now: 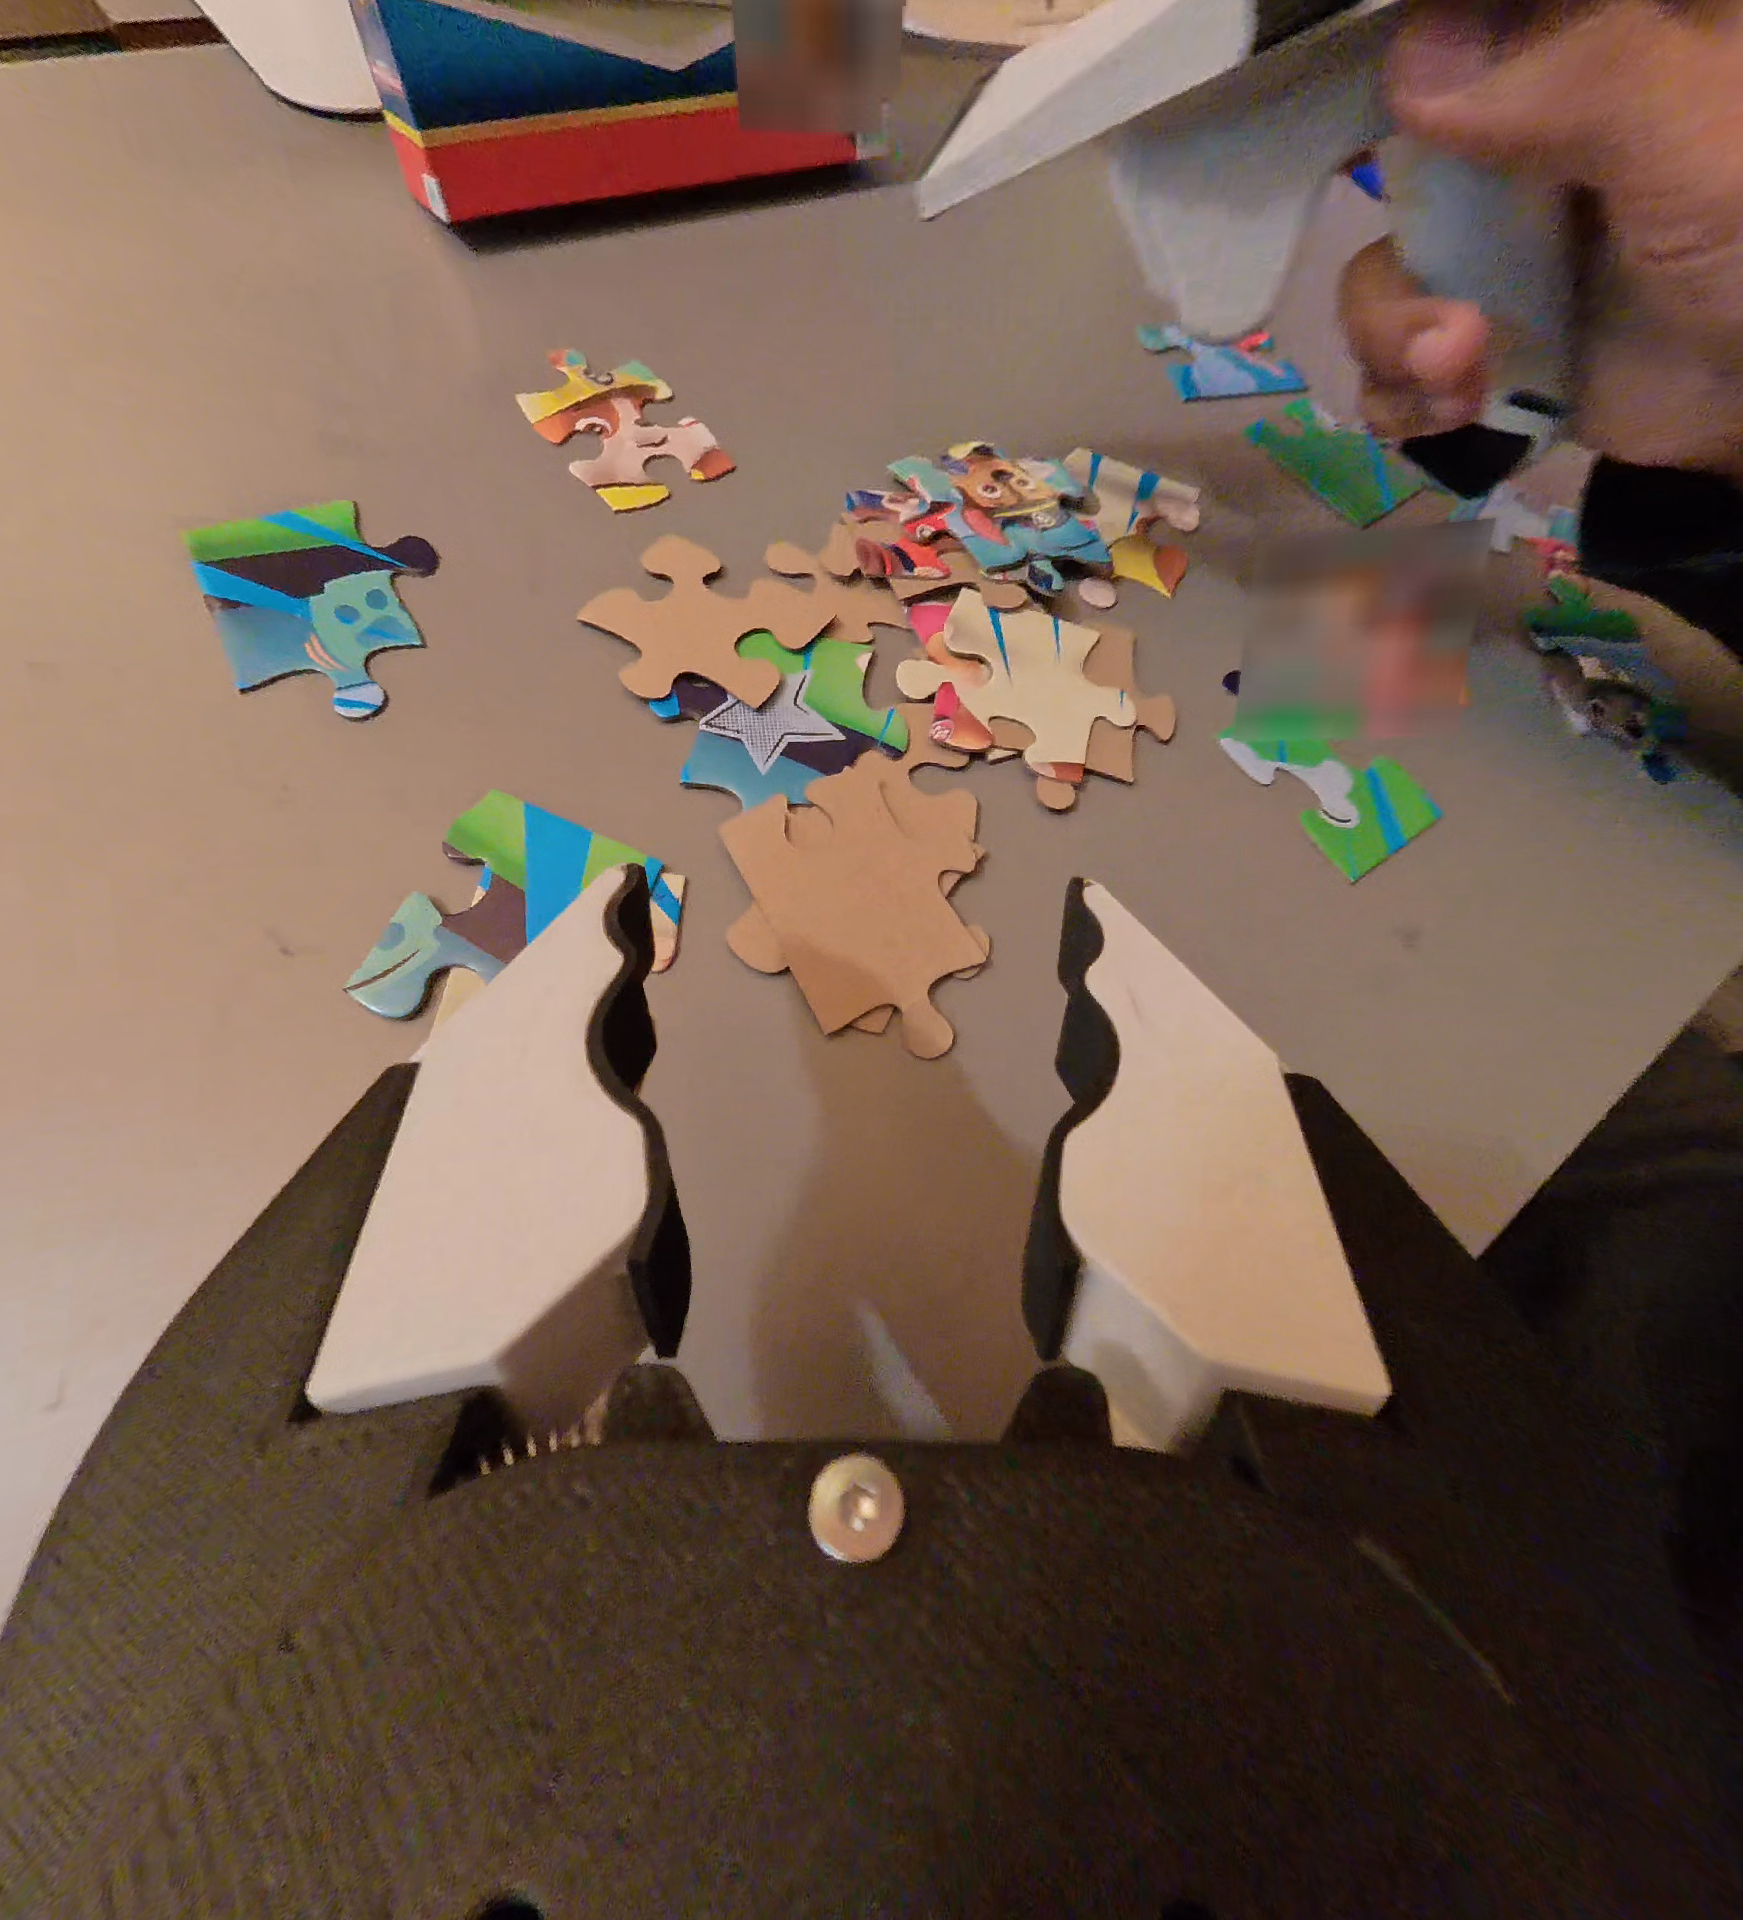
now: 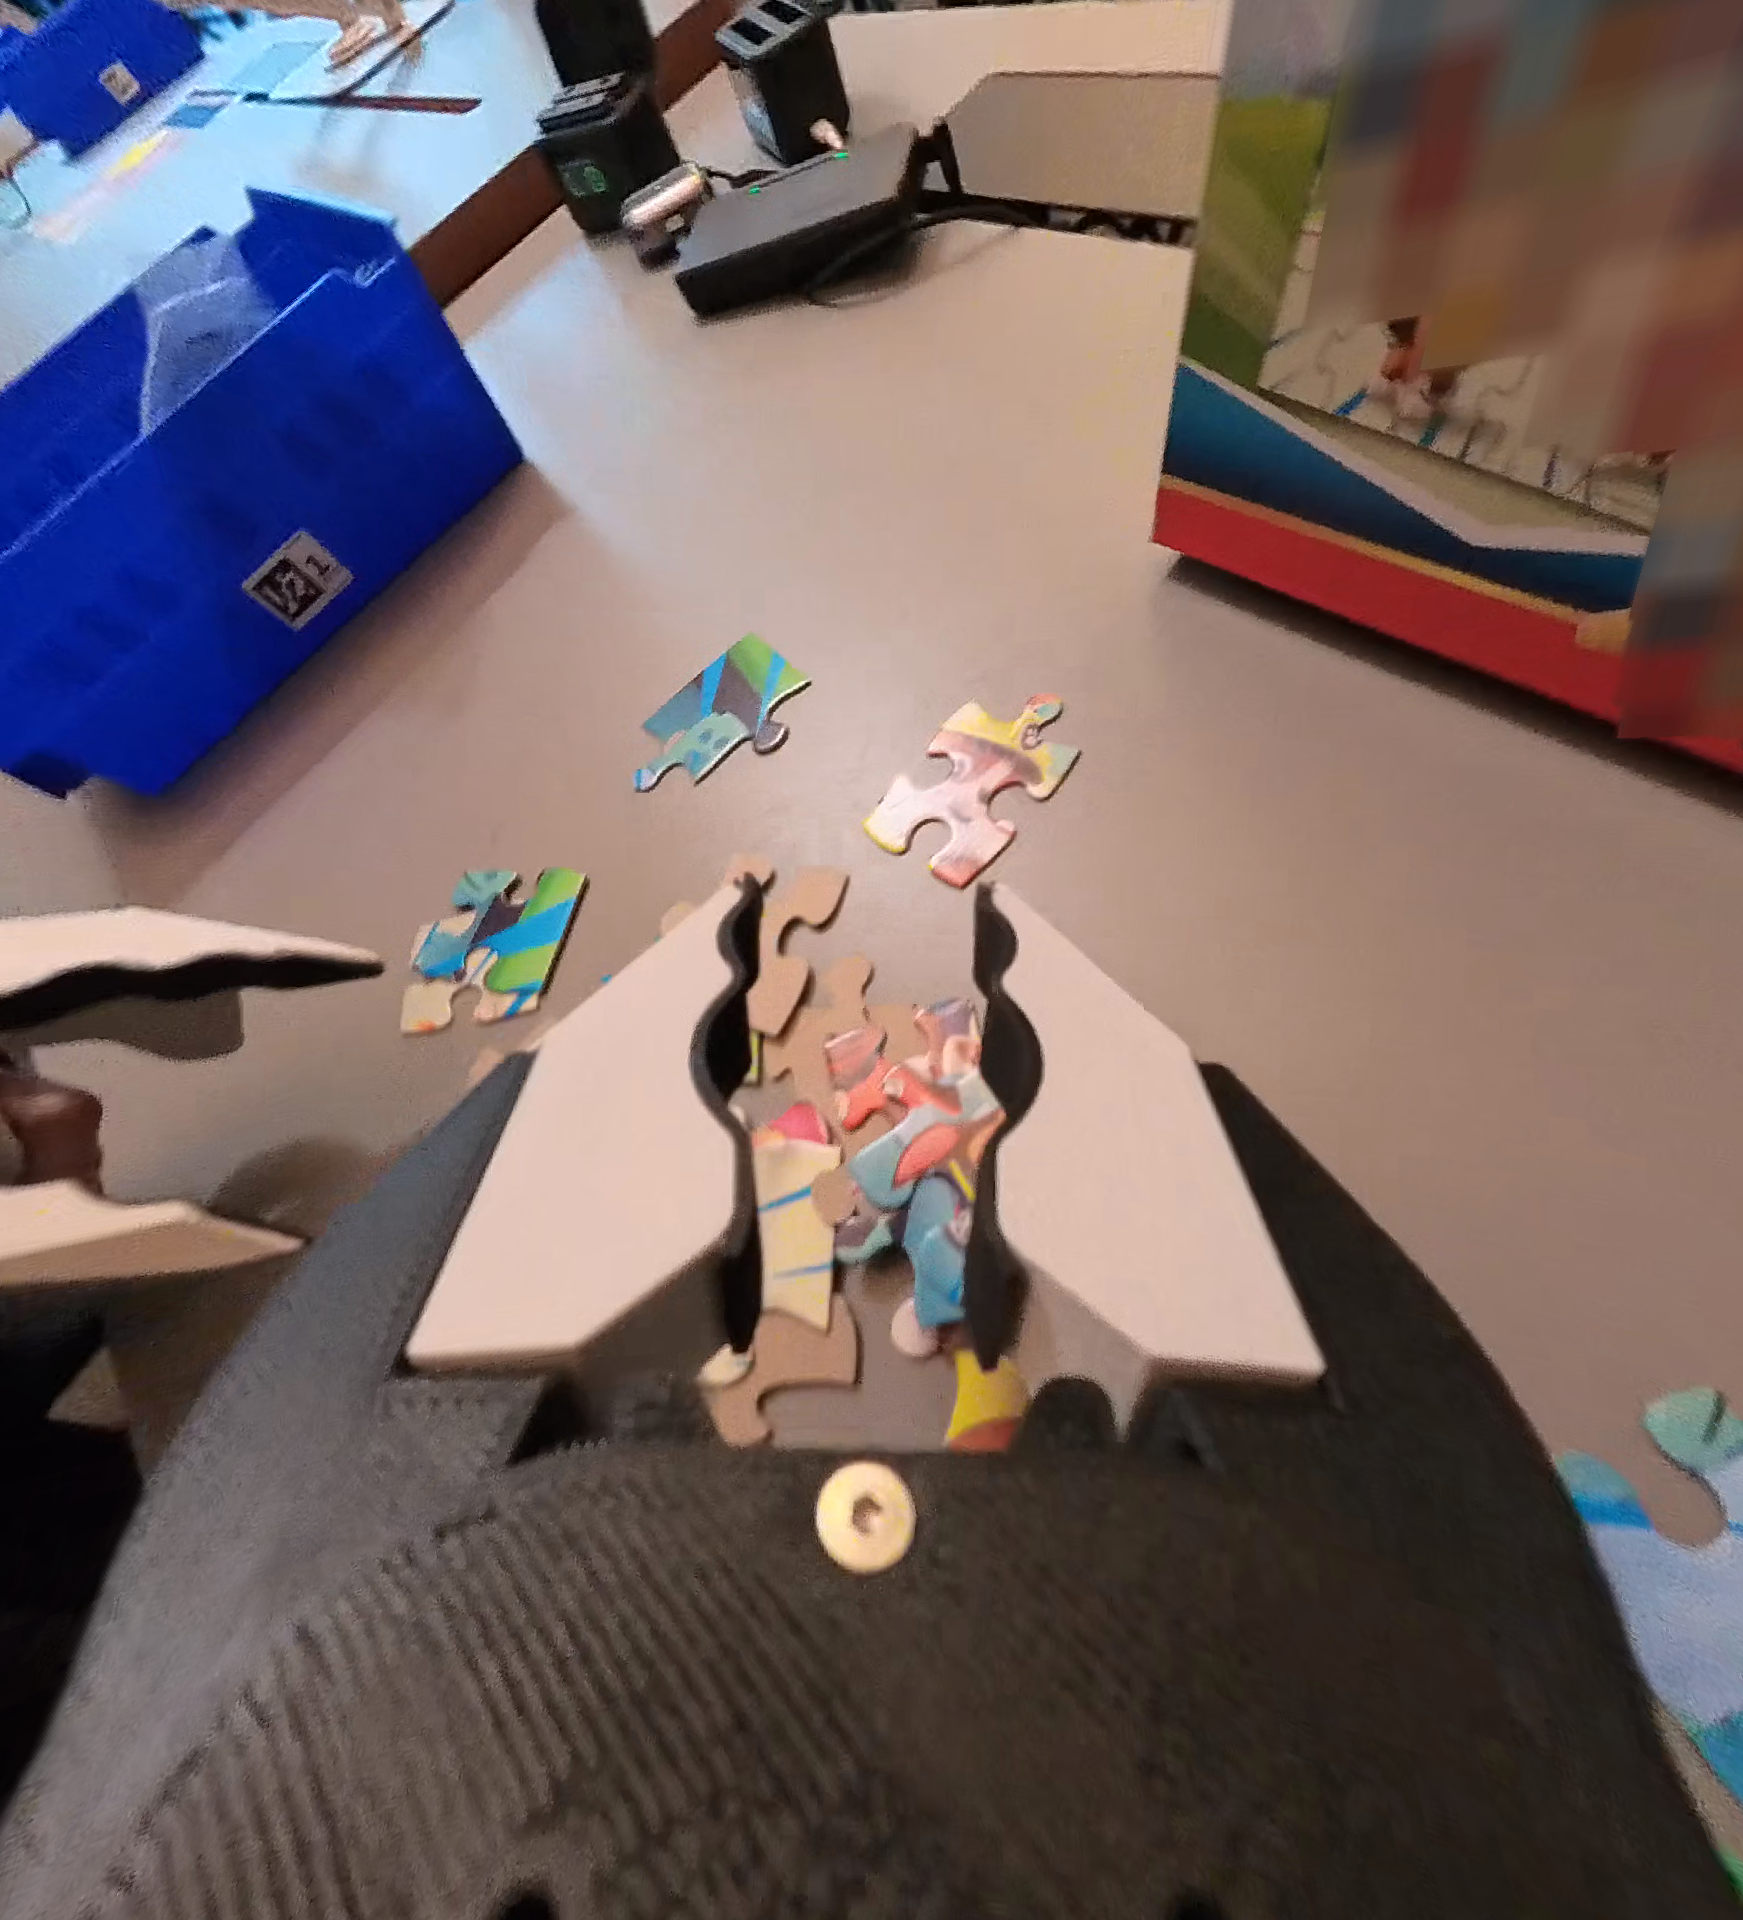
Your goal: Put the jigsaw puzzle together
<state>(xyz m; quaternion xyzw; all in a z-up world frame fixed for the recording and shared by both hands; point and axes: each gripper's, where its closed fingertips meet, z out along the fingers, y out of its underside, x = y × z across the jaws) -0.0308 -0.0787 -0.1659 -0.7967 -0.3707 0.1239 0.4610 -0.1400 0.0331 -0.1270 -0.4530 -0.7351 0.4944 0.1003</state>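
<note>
- Overhead, the left gripper [image 1: 851,883] hangs with its jaws spread wide and bare above the grey table [image 1: 171,312]; nearest it lie stacked brown face-down puzzle pieces [image 1: 851,894] (just ahead of the tips), and a green-and-blue piece [image 1: 524,883] is partly hidden behind its left finger.
- Meanwhile the right gripper [image 2: 859,894] is partly open, pads pressing on nothing, over the mixed heap of pieces [image 2: 877,1122].
- Farther off stand the puzzle box [image 1: 618,135] and a blue bin [image 2: 171,468].

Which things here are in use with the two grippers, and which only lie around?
In use:
left gripper, open
right gripper, open
puzzle pieces
table

Lying around:
puzzle box
blue bin
black chargers
</note>
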